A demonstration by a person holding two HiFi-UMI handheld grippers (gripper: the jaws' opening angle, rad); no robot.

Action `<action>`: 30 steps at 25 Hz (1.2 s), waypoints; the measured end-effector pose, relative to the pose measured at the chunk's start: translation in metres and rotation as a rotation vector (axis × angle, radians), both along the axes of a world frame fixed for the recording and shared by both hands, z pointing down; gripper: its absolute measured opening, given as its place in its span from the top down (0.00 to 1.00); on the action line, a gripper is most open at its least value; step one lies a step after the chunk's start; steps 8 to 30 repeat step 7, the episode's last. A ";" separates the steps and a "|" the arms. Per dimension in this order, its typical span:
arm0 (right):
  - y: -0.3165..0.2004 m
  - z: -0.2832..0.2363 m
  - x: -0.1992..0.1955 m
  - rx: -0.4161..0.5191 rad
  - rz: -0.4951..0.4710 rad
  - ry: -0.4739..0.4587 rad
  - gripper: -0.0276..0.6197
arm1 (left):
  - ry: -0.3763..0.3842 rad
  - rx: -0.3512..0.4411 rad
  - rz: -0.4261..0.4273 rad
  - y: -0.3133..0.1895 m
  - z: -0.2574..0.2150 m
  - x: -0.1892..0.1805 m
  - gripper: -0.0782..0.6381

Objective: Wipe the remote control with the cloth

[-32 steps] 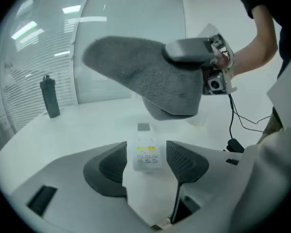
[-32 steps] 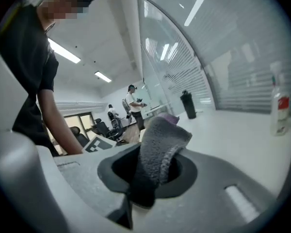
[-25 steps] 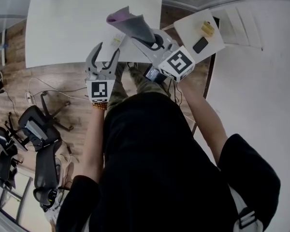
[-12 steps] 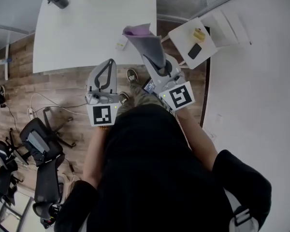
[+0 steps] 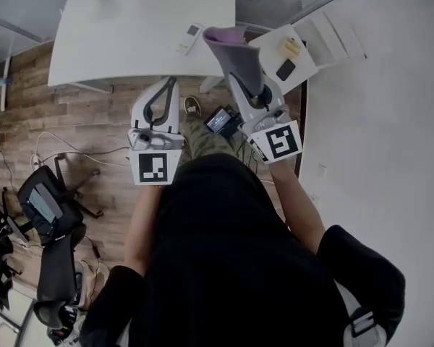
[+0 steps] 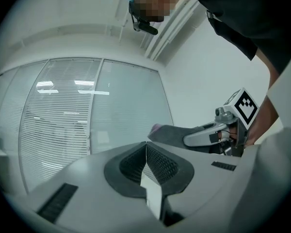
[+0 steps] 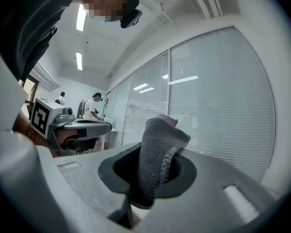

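The person wore a black short-sleeved top (image 5: 231,259); the grey left gripper (image 5: 171,82) and right gripper (image 5: 247,76) bore white, black-marked cubes (image 5: 154,168).

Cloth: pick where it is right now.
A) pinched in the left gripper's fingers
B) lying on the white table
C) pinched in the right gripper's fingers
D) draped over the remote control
C: the right gripper view shows the cloth standing up between the closed fingers of the right gripper, while the left gripper is shut on nothing.
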State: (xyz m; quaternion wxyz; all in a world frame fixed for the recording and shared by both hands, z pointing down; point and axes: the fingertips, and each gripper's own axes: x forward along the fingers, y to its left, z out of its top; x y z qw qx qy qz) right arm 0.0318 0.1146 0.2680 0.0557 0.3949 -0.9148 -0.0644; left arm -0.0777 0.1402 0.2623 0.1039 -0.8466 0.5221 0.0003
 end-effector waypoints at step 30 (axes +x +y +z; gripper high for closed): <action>0.022 -0.005 -0.006 0.019 0.000 0.010 0.87 | 0.036 0.038 0.009 0.025 -0.011 0.000 0.88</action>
